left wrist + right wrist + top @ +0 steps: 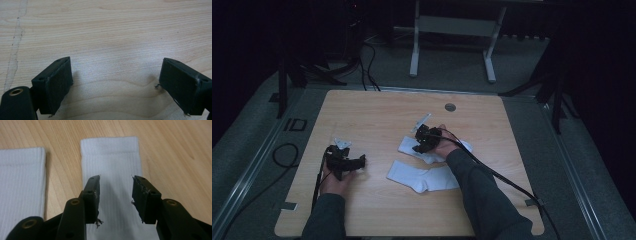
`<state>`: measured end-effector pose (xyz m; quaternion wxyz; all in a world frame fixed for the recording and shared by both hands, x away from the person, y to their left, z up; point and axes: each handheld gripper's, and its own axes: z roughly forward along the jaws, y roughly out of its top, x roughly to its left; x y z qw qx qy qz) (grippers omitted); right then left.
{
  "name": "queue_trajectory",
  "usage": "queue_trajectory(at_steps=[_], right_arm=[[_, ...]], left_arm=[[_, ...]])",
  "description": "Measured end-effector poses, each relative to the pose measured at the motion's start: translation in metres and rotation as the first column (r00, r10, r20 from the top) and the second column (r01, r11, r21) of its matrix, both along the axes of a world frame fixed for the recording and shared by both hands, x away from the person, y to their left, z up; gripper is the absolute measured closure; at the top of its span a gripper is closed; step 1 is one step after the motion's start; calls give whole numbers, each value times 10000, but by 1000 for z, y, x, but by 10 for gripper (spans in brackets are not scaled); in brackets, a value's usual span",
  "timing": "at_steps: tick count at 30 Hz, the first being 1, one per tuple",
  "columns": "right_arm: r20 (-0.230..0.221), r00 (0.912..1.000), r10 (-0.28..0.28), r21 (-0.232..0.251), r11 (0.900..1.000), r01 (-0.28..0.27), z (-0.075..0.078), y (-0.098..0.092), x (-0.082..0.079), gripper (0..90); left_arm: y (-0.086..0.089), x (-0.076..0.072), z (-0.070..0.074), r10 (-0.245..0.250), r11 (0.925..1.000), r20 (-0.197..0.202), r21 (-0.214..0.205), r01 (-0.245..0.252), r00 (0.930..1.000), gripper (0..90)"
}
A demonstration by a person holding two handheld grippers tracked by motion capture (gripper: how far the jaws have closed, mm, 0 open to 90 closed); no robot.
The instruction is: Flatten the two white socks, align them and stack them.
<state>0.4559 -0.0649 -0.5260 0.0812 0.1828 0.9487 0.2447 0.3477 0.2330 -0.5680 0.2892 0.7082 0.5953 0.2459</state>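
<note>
Two white ribbed socks lie flat on the wooden table [377, 110]. The far sock [428, 154] [112, 162] lies under my right gripper [419, 144] [116, 195]. Its jaws are open a little above the sock's leg, short of the cuff, with nothing between them. The near sock [422, 178] [20, 185] lies beside it with a strip of bare wood between. My left gripper [356, 162] [115, 82] hovers low over bare wood left of the socks. Its jaws are wide open and empty.
A round grey grommet [450, 107] sits in the table near the far edge. The right gripper's cable [502, 177] trails off the right front corner. A white desk frame [452, 45] stands on the carpet beyond the table.
</note>
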Motion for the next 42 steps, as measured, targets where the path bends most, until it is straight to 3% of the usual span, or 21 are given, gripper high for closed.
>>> queue_trajectory(at_steps=[6, 9, 12, 18, 24, 28, 42], right_arm=[[-425, 9991, -41, -132, 9999, 35, -10, 6, 6, 542], [-819, 9963, -272, 173, 9994, 287, -11, 3, 11, 549], [-725, 9972, -205, 52, 9998, 209, -11, 4, 11, 580], [-618, 9966, -538, 27, 9985, 540, -10, 2, 11, 802], [-345, 9983, -474, -153, 9988, 468, -8, 2, 7, 836], [-72, 9994, -352, -24, 9994, 352, 7, -6, 1, 837], [1034, 9924, -671, 1123, 9921, 554, 82, -57, -15, 835]], left_arm=[[0, 0, 0, -1, 10000, -1, 3, 1, 10000, 115], [0, 0, 0, -2, 10000, -1, 4, 2, 10000, 115], [0, 0, 0, -1, 10000, 1, 3, 1, 10000, 115], [0, 0, 0, 0, 10000, 1, 2, 0, 10000, 116], [0, 0, 0, 1, 10000, 2, 2, -1, 10000, 116], [0, 0, 0, 7, 10000, 4, -6, -7, 10000, 116], [0, 0, 0, -5, 10000, 6, 13, 5, 10000, 116]])
